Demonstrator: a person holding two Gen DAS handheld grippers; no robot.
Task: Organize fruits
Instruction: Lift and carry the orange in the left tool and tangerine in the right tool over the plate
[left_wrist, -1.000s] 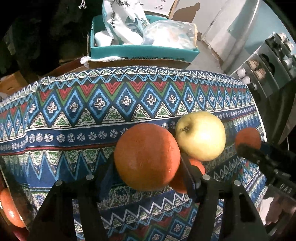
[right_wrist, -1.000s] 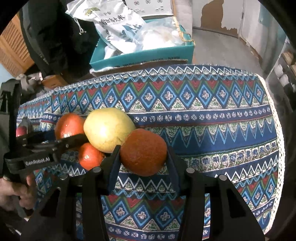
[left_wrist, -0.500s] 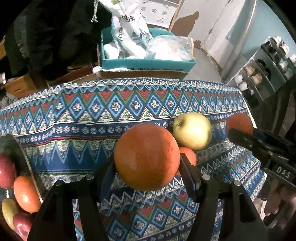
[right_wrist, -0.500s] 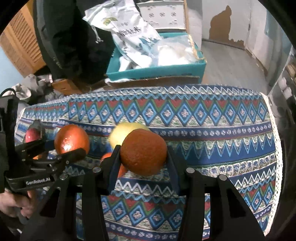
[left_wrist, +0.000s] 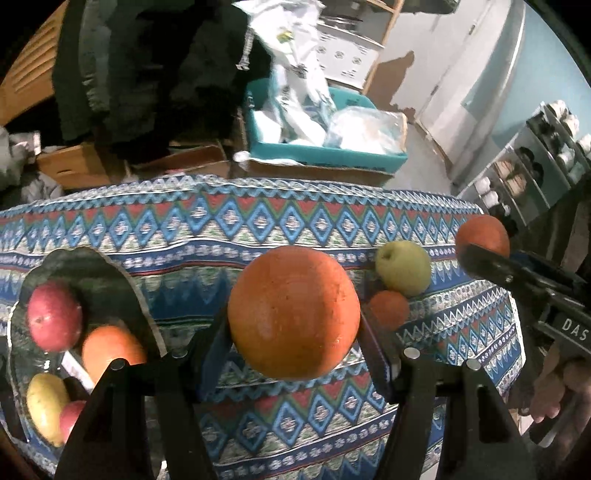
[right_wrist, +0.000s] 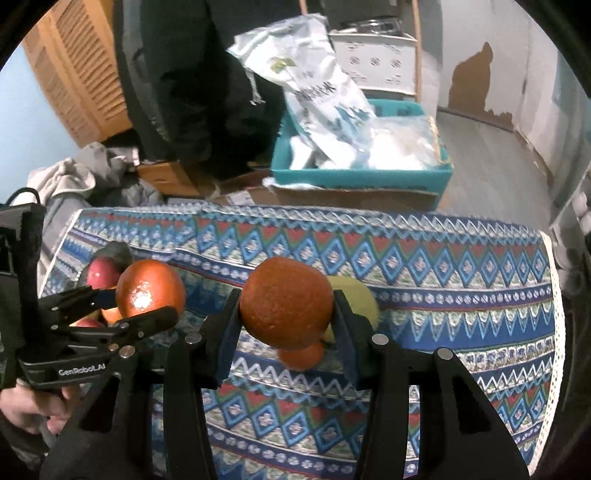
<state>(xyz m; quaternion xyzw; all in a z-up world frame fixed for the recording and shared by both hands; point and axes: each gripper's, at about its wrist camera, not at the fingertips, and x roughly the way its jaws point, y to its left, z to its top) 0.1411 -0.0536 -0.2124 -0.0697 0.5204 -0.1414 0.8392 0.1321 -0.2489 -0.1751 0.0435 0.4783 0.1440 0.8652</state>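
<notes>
My left gripper (left_wrist: 293, 332) is shut on a large orange (left_wrist: 293, 312), held above the patterned tablecloth (left_wrist: 295, 221). My right gripper (right_wrist: 286, 314) is shut on a darker orange (right_wrist: 286, 302), also clear of the cloth. Each gripper shows in the other's view: the right gripper (left_wrist: 480, 243) at the right, the left gripper (right_wrist: 144, 299) at the left with its orange (right_wrist: 149, 288). A yellow-green apple (left_wrist: 404, 267) and a small orange (left_wrist: 388, 308) lie on the cloth. A dark dish (left_wrist: 88, 258) at the left holds a red apple (left_wrist: 54, 315), an orange (left_wrist: 110, 349) and other fruits.
Beyond the table's far edge stand a teal box (left_wrist: 325, 155) with plastic bags, cardboard boxes (left_wrist: 74, 166) and a dark hanging garment (left_wrist: 147, 74). A shelf with shoes (left_wrist: 535, 166) is at the right. A hand (right_wrist: 22, 410) holds the left gripper's handle.
Both grippers have risen and drifted left with their oranges still clamped. The dish of fruits has come into the left wrist view. The apple and small orange on the cloth look farther away.
</notes>
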